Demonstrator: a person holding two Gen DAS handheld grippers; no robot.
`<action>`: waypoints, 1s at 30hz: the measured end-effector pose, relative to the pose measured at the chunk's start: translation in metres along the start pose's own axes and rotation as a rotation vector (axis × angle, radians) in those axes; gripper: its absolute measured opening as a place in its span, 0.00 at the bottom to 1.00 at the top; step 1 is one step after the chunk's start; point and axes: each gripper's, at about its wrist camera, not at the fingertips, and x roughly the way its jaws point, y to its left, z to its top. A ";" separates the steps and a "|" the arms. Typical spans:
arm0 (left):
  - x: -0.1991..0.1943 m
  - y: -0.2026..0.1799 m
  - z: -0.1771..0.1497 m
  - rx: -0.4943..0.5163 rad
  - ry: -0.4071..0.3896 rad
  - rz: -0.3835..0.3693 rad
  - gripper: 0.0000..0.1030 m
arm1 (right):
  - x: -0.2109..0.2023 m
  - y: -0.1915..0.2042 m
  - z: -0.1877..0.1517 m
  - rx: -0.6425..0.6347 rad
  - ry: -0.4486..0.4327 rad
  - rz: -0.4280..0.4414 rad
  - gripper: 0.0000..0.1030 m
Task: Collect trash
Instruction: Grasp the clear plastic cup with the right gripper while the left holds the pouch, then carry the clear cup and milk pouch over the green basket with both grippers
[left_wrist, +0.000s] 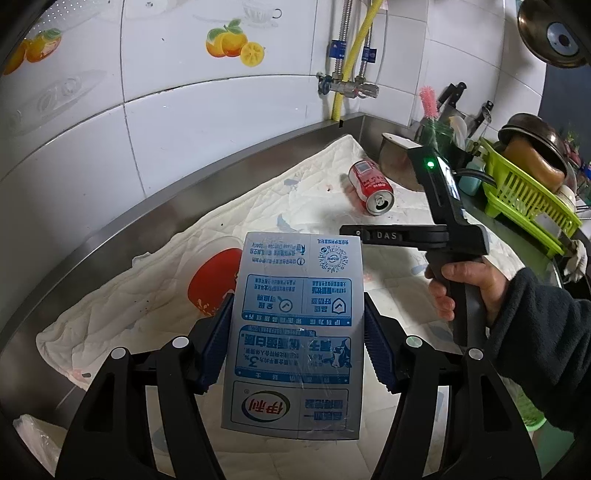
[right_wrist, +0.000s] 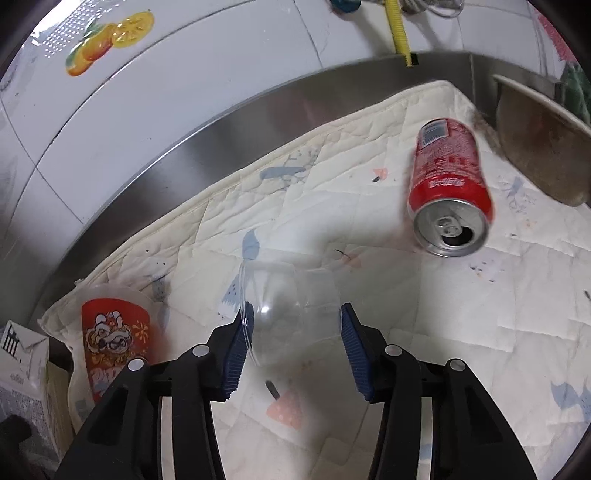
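Observation:
My left gripper (left_wrist: 297, 332) is shut on a blue-and-white milk carton (left_wrist: 295, 332), held above the quilted white cloth (left_wrist: 147, 295). My right gripper (right_wrist: 291, 332) is shut on a clear plastic cup (right_wrist: 288, 299), held on its side just above the cloth (right_wrist: 443, 314); in the left wrist view it (left_wrist: 347, 230) is seen from the side with the hand on its handle. A red soda can (right_wrist: 448, 184) lies on its side on the cloth, far right; it also shows in the left wrist view (left_wrist: 371, 184). A red printed cup (right_wrist: 114, 332) stands at the left, partly behind the carton in the left wrist view (left_wrist: 210, 284).
A steel counter rim (left_wrist: 184, 199) and white tiled wall (left_wrist: 221, 122) run behind the cloth. A metal pot (right_wrist: 546, 147) sits at the far right. A green dish rack (left_wrist: 524, 195) with bowls stands to the right. A carton (right_wrist: 22, 369) is at the left edge.

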 end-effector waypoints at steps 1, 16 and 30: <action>0.000 -0.001 0.000 0.001 0.000 0.001 0.62 | -0.007 0.001 -0.003 0.005 -0.005 0.007 0.44; -0.009 -0.045 0.001 0.058 -0.011 -0.079 0.62 | -0.092 -0.008 -0.064 0.050 -0.024 -0.035 0.01; -0.019 -0.009 0.002 0.005 -0.026 -0.034 0.62 | -0.063 0.040 -0.052 -0.057 -0.006 0.010 0.41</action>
